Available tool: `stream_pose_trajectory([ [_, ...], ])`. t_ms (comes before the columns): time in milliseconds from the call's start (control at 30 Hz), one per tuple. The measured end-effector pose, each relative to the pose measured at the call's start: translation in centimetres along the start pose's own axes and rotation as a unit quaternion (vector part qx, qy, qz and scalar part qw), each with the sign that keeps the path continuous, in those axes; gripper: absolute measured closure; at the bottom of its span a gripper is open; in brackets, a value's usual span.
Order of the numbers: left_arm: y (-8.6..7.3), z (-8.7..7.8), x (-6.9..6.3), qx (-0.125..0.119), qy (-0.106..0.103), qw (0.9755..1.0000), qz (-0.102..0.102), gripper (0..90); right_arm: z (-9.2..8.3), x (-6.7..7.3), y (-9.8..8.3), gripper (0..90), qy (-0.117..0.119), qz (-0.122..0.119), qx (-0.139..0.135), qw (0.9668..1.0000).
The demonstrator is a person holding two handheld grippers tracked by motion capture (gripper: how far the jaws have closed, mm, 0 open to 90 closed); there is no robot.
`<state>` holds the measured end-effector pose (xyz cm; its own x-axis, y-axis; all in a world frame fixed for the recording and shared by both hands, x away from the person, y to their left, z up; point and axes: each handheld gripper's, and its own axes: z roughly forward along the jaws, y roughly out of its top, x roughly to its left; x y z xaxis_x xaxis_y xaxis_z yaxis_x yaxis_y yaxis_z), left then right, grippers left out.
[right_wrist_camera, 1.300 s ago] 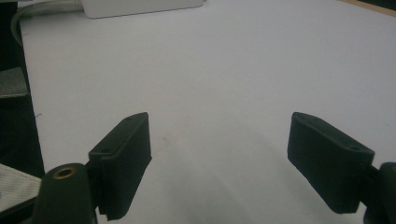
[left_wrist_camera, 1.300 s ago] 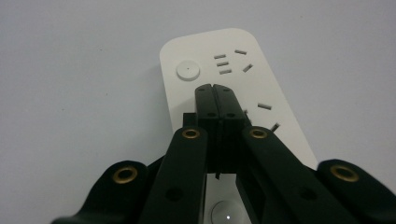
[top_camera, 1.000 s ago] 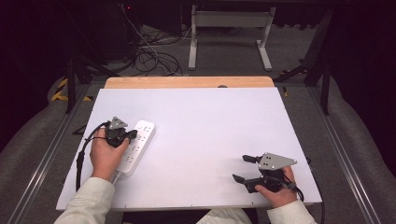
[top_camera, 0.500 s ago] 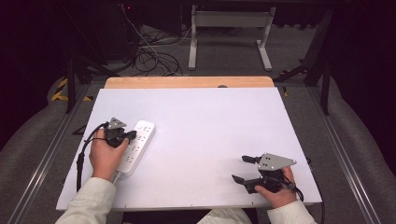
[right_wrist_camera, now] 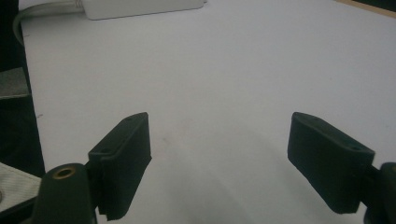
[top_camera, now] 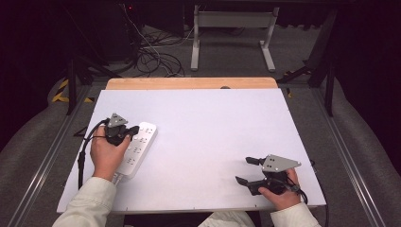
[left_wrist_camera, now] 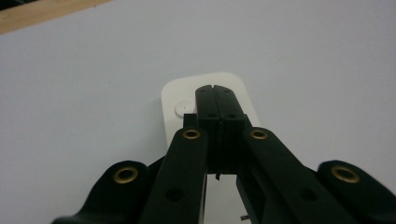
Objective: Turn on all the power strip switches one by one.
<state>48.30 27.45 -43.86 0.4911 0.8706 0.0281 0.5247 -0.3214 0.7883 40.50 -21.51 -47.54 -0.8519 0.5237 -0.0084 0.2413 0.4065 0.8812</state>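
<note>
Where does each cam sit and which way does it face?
High view: fixed above the person's side, looking forward and down on the white table; both forearms enter from the bottom, left gripper over the power strip, right gripper near the front edge.
Left gripper view: rides the left gripper, looking along its shut fingers onto the strip's rounded end.
Right gripper view: rides the right gripper, looking across bare table between its open fingers.
Shared: the power strip and white table appear in all three.
</note>
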Motion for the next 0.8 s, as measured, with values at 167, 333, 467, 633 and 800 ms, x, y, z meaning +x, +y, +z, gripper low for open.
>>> stream_pose_trajectory([
  [167,0.6,0.2,0.3,-0.008,-0.014,0.9999,-0.005,90.0,0.2,0.1,0.0,22.0,0.002,0.0,0.005,1.0],
  [333,1.0,0.9,0.8,-0.013,-0.021,0.9996,-0.015,90.0,0.1,0.0,-0.1,22.0,0.002,0.001,0.002,1.0],
  [467,1.5,1.8,0.8,0.001,-0.005,0.9999,0.013,90.0,0.1,0.0,-0.1,22.0,0.002,0.001,0.004,1.0],
  [633,1.6,3.0,0.9,0.014,-0.004,0.9998,0.014,90.0,0.1,0.0,-0.1,22.0,0.002,0.001,0.003,1.0],
  [800,1.3,3.7,1.2,0.035,0.008,0.9993,0.009,90.0,0.1,0.0,-0.1,22.0,0.003,0.001,0.003,1.0],
])
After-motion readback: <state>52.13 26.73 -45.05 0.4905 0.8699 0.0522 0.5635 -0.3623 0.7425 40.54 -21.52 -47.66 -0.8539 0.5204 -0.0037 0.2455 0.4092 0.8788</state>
